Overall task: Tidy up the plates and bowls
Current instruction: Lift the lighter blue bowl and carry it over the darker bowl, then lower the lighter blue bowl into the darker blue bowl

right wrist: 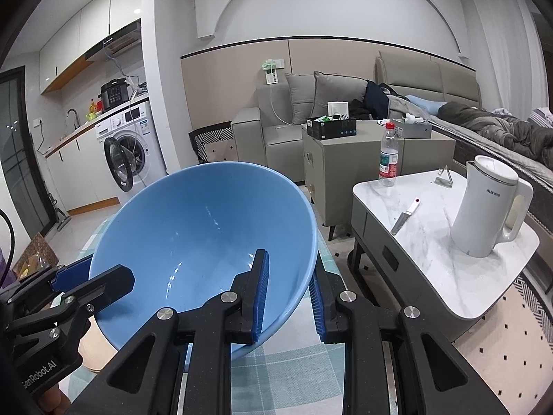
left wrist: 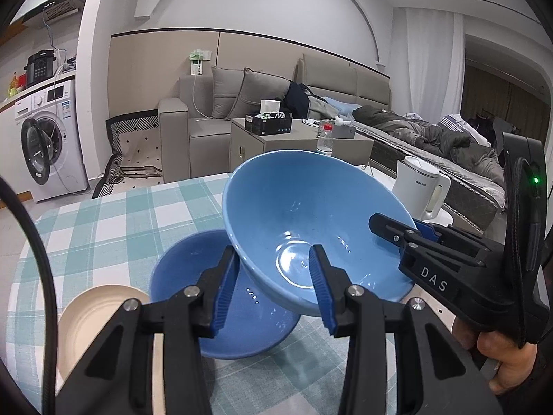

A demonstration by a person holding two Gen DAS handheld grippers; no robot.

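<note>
From the left wrist, the left gripper (left wrist: 273, 288) grasps the near rim of a light blue bowl (left wrist: 300, 214), one finger outside the wall and one inside. The bowl is tilted, its opening facing the camera, and is lifted above the table (left wrist: 103, 228), which wears a green-and-white checked cloth. Under it sits a darker blue bowl (left wrist: 193, 273), and just beside that, at the lower left, a cream plate (left wrist: 93, 314). The right gripper (left wrist: 420, 231) comes in from the right and is clamped on the opposite rim of the light blue bowl; a hand (left wrist: 497, 356) holds its handle. A white kettle (left wrist: 420, 186) stands beyond.

From the right wrist, the right gripper (right wrist: 288, 302) is clenched on the light blue bowl's rim (right wrist: 204, 228), one pad inside, one outside. The left gripper (right wrist: 86, 276) holds the far rim at the left. The kettle (right wrist: 490, 207), a water bottle (right wrist: 389, 155) and a knife (right wrist: 406, 218) rest on a marble side table (right wrist: 432, 263).
</note>
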